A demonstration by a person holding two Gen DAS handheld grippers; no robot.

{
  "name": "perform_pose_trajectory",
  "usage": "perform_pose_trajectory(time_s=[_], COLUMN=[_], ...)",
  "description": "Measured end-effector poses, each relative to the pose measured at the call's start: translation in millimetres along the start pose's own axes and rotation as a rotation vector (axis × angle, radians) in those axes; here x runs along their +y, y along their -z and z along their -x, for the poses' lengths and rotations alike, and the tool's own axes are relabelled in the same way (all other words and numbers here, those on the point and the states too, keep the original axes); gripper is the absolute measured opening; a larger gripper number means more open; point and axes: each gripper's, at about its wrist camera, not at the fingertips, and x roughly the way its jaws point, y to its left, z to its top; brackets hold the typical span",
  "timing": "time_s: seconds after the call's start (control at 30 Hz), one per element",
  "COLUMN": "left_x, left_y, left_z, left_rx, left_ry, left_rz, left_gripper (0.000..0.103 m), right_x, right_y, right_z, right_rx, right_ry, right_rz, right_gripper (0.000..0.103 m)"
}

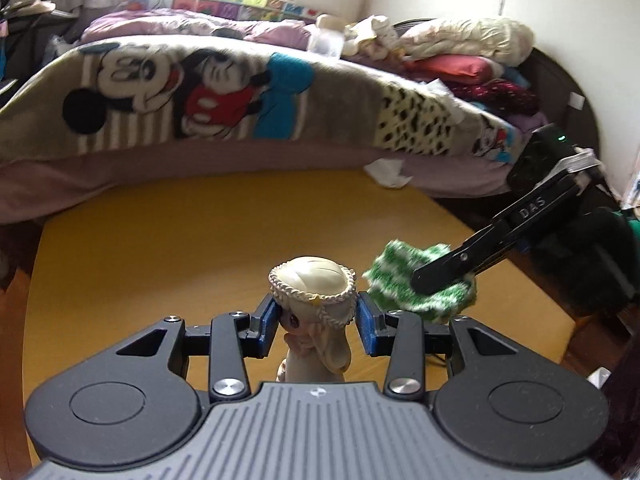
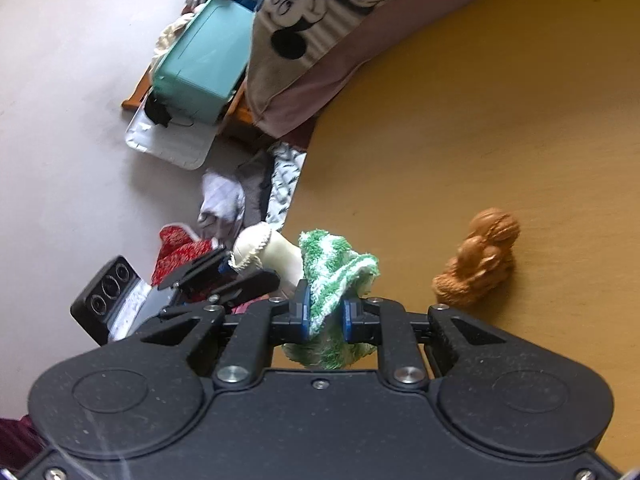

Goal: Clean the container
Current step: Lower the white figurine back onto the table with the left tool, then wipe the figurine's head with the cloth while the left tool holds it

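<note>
A cream figurine (image 1: 312, 280) with a braided hat stands upright between the blue pads of my left gripper (image 1: 318, 316), which is shut on its head. My right gripper (image 2: 326, 314) is shut on a green-and-white cloth (image 2: 336, 264). In the left wrist view the cloth (image 1: 396, 276) hangs from the right gripper (image 1: 424, 284) just right of the figurine's head; I cannot tell whether they touch. The right wrist view shows the figurine (image 2: 276, 252) held by the left gripper (image 2: 228, 266) beside the cloth, near the table's edge.
A brown figurine (image 2: 476, 264) lies on the yellow table (image 2: 480, 120). Beyond the table is a bed with a cartoon mouse blanket (image 1: 200, 92) and piled bedding. A teal case (image 2: 200, 68) and loose clothes (image 2: 240, 196) lie on the floor.
</note>
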Motion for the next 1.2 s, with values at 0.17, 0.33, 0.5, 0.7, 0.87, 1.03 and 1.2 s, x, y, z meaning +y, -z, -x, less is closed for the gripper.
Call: perform_pose_trajectory(time_s=[0.17, 0.33, 0.5, 0.7, 0.87, 1.03, 1.2], left_x=[-3.4, -10.6, -23.0, -29.3, -27.3, -21.2, -20.7], left_y=[9.9, 13.9, 12.9, 10.2, 2.8, -6.4, -2.8], left_z=[-6.8, -7.6, -5.3, -2.8, 4.6, 13.3, 8.3], left_rx=[0.001, -0.006, 0.038, 0.094, 0.097, 0.137, 0.179], left_ry=[-0.049, -0.101, -0.134, -0.106, -0.085, 0.008, 0.046], left_rz=[0.004, 0.009, -0.018, -0.070, -0.127, -0.282, -0.484], left_gripper=[0.039, 0.039, 0.041, 0.043, 0.049, 0.050, 0.050], right_x=[0.8, 4.7, 7.1, 22.2, 34.7, 37.8, 39.6], right_y=[-0.2, 0.7, 0.2, -1.0, -1.3, -3.1, -6.7], right_z=[-6.1, -15.3, -21.9, -26.8, -34.0, -37.1, -37.5], right_rx=[0.016, 0.039, 0.041, 0.005, -0.004, -0.002, 0.000], right_ry=[0.058, 0.085, 0.105, 0.059, 0.021, 0.032, 0.060], right_rz=[0.038, 0.068, 0.082, 0.120, 0.156, 0.173, 0.188], right_gripper=[0.016, 0.016, 0.016, 0.016, 0.016, 0.016, 0.016])
